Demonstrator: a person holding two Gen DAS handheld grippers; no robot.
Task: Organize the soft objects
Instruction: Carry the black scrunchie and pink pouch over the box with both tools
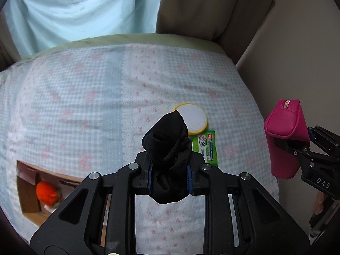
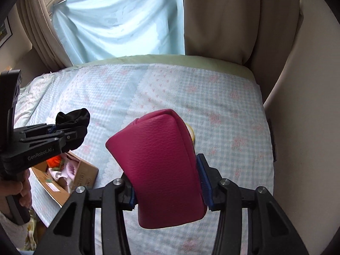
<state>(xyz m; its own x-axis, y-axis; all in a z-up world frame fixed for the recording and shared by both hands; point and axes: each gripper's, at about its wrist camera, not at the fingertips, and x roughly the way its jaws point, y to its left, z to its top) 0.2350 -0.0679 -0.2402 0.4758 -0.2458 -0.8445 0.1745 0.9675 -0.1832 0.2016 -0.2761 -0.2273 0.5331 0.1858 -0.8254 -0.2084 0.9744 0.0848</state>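
Note:
My left gripper (image 1: 169,176) is shut on a black sock (image 1: 169,148) and holds it above the bed; it also shows at the left of the right wrist view (image 2: 70,133) with the sock (image 2: 73,114). My right gripper (image 2: 170,191) is shut on a magenta zip pouch (image 2: 161,165), held above the bed; the pouch also shows at the right of the left wrist view (image 1: 284,136). An open cardboard box (image 2: 82,172) lies on the bed at the lower left and holds an orange fluffy thing (image 1: 45,192) and pale cloth.
A round white pad with a yellow rim (image 1: 194,120) and a green wipes packet (image 1: 207,146) lie on the checked bed sheet (image 1: 74,106). A beige curtain (image 2: 216,14) and a wall (image 2: 301,106) stand to the right. A light blue cloth (image 2: 119,21) hangs behind the bed.

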